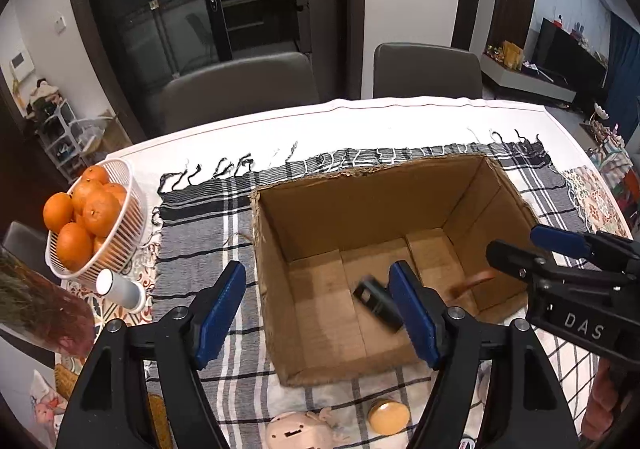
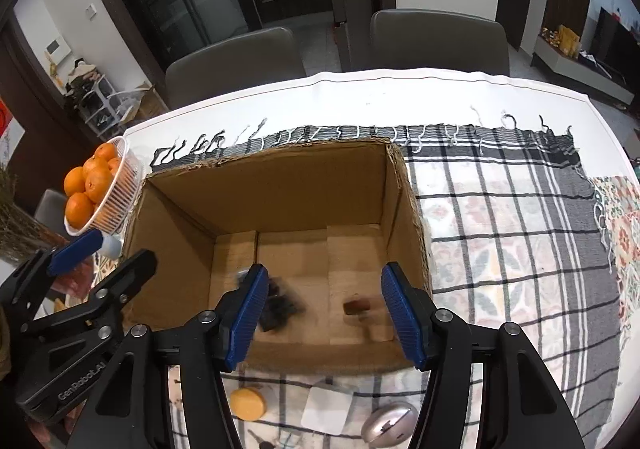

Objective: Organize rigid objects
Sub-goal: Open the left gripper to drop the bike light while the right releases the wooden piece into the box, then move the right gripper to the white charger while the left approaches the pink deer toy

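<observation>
- The left claw (image 1: 318, 315) stands spread over the near-left part of the cardboard box (image 1: 360, 201), with nothing between its blue pads.
- The right claw (image 2: 324, 315) is also spread, empty, above the box's near wall in the lower middle of its own view.
- In the box, which sits on a checked cloth (image 1: 208, 217) over the worktop (image 1: 360, 121), a blurred black object (image 1: 376, 303) lies on the floor, beside a small brown object (image 2: 357, 307), also blurred, to its right.
- Below the box's near wall, in the bottom of the right view, lie a yellow round lid (image 2: 248, 403), a pale square pad (image 2: 326, 409) and a silver mouse (image 2: 388, 425).
- A white basket of oranges (image 1: 90, 217) stands at the left of the left view.
</observation>
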`<state>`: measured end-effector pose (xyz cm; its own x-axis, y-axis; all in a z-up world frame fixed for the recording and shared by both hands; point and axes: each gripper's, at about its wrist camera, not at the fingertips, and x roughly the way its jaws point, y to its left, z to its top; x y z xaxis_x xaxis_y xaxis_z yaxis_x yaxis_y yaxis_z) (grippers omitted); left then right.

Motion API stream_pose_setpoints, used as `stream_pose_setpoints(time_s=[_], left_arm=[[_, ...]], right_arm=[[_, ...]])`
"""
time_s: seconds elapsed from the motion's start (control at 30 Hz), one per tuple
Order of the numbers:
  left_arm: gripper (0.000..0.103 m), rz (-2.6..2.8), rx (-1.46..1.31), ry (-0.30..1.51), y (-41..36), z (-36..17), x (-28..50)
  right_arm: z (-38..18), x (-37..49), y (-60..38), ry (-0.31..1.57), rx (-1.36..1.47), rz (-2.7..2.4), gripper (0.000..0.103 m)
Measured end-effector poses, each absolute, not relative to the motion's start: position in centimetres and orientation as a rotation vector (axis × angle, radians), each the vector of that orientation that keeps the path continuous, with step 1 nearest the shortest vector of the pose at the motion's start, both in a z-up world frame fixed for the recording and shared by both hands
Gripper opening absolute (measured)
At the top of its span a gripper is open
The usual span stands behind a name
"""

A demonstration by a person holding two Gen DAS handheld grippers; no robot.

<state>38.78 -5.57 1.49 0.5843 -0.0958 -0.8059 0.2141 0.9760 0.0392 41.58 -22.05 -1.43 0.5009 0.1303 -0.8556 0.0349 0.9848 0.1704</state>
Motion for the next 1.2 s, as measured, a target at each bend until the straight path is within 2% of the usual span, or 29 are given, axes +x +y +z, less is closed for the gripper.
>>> stream_pose_setpoints(time_s=[0.53,0.6,1.2], left_arm=[[0.079,-0.140,0.079,0.881,-2.6,3.2,33.2],[0.082,-0.134,0.085,0.879,-2.3,3.2,32.5],[0.083,-0.153,0.168,0.941,-1.2,0.9,27.5]], right_arm=[[2.6,35.6,-19.3,0.887,0.093,0.037,0.060],[2.6,34.9,-18.8,0.893,0.088,0.049,0.060],[-0.2,30.9,-17.3,0.992,0.066,0.064,0.061]])
